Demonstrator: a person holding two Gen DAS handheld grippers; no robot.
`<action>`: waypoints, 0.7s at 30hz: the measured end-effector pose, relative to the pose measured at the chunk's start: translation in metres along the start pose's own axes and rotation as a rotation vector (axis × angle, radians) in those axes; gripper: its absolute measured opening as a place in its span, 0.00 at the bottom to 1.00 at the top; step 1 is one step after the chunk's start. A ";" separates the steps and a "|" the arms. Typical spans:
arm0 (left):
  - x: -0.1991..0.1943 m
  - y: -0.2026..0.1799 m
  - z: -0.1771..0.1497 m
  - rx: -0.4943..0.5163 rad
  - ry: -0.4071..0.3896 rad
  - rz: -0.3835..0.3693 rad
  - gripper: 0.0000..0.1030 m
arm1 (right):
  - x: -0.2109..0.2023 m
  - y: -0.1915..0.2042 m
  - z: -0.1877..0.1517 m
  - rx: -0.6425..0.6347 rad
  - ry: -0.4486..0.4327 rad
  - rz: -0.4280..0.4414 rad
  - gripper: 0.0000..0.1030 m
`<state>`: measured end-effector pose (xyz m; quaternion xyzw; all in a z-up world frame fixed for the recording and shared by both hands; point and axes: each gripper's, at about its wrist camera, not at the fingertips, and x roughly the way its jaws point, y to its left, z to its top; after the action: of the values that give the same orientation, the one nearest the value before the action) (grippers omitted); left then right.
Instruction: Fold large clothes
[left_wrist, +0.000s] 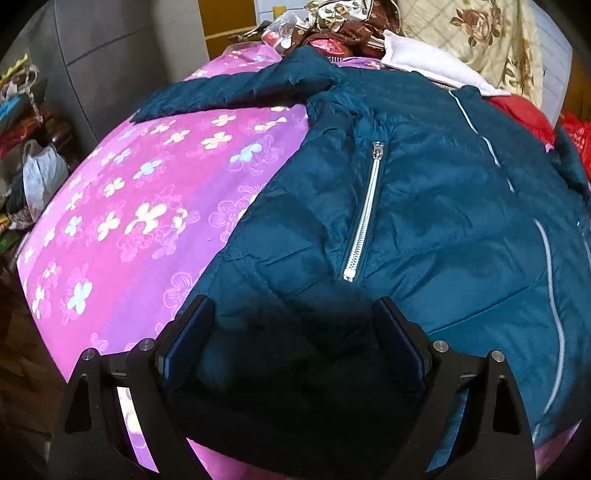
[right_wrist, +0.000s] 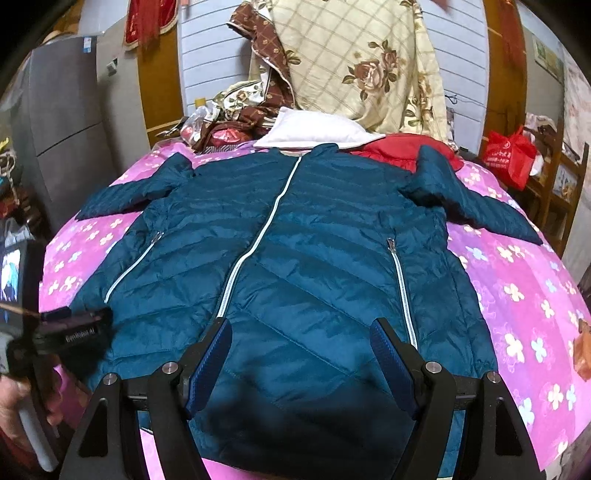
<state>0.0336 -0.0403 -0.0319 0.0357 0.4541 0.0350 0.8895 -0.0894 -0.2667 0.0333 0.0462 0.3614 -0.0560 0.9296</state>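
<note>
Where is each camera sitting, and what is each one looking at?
Left wrist: rides on the left gripper, looking down over the jacket's near left hem and pocket zipper; only its own open fingers show.
Right wrist: rides on the right gripper, looking up the jacket's middle toward the pillow; its open fingers show, plus the left gripper and a hand.
Shared: the jacket, the pink flowered bedsheet and the floral quilt.

A teal quilted jacket (right_wrist: 314, 258) with pale silver zips fills mid-frame. Under it, the bedsheet (right_wrist: 524, 280) is pink-purple with white and pale blue flowers. At the top, a cream quilt (right_wrist: 362, 62) shows brown roses; a red bag (right_wrist: 511, 155) sits upper right.
</note>
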 end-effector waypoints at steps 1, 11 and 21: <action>0.001 -0.002 -0.002 0.007 -0.004 0.013 0.87 | 0.000 0.000 0.000 0.001 -0.003 -0.001 0.73; 0.005 0.000 -0.005 0.005 0.042 0.033 0.93 | -0.001 0.000 0.003 0.002 -0.009 0.007 0.73; 0.004 0.106 0.102 -0.198 -0.013 -0.071 0.82 | 0.017 0.005 0.031 -0.026 -0.028 0.011 0.73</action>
<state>0.1152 0.0623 0.0343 -0.0683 0.4434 0.0479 0.8924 -0.0560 -0.2668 0.0446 0.0351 0.3487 -0.0468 0.9354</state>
